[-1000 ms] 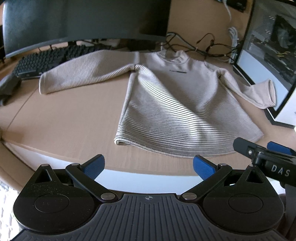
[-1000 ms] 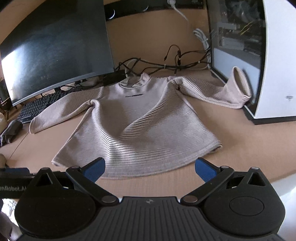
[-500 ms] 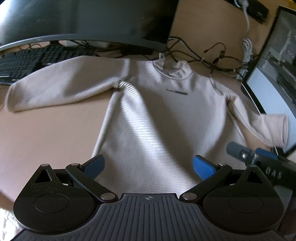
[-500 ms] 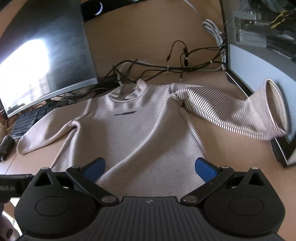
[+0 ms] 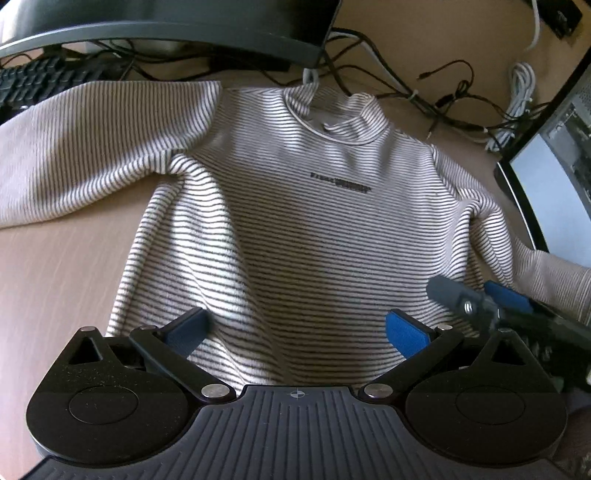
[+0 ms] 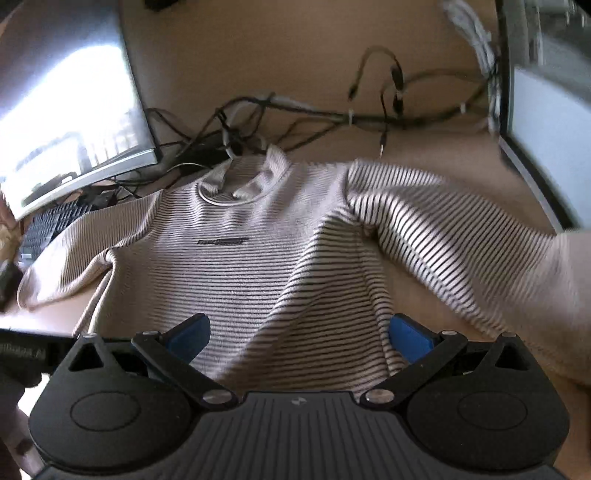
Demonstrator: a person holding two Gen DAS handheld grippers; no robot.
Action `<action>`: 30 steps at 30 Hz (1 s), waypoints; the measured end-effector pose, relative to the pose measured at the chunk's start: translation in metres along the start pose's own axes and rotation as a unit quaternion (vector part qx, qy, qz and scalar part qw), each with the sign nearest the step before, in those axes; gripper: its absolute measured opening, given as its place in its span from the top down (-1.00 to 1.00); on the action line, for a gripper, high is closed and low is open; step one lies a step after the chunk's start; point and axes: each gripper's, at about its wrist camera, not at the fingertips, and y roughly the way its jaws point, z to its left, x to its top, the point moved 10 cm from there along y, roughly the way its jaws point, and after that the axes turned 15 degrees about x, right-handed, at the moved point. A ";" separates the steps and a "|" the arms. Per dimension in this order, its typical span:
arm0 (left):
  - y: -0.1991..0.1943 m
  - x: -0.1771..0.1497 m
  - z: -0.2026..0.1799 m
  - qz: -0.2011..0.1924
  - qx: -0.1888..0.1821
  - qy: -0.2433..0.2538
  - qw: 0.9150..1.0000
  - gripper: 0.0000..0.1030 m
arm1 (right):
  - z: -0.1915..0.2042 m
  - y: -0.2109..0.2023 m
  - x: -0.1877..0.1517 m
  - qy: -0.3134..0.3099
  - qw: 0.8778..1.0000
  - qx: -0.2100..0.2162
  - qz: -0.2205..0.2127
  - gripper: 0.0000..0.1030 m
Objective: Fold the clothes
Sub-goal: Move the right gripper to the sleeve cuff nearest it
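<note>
Striped sweater (image 5: 295, 229) lies front-up on the tan desk (image 5: 55, 280), sleeves spread, collar toward a tangle of cables (image 6: 332, 114) beside the curved monitor (image 6: 62, 96). Left gripper (image 5: 295, 330) over the lower body, jaws wide apart, empty. Right gripper (image 6: 297, 334) alongside, jaws likewise apart, holding nothing.

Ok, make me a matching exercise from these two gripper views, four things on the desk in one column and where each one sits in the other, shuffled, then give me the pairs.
Things:
1. sweater
2. keyboard
3. cables
4. monitor

Places:
A. tangled along the desk behind the collar
B. spread flat in the middle of the desk
C. beyond the sleeve on the left side
D. standing at the back left, screen dark

Pairs: 1-B, 2-C, 3-A, 4-D
</note>
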 end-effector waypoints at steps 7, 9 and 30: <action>0.002 0.001 -0.002 0.003 -0.012 0.047 0.999 -1.00 | -0.009 0.007 0.007 0.028 1.000 -0.005 -0.002 -1.00; 0.000 -0.001 0.001 0.001 -0.027 0.054 0.998 -1.00 | -0.007 0.008 0.006 0.020 1.000 -0.013 0.005 -1.00; -0.045 -0.066 0.034 -0.014 -0.135 0.102 0.985 -1.00 | 0.056 -0.036 -0.088 -0.008 0.991 -0.126 0.038 -1.00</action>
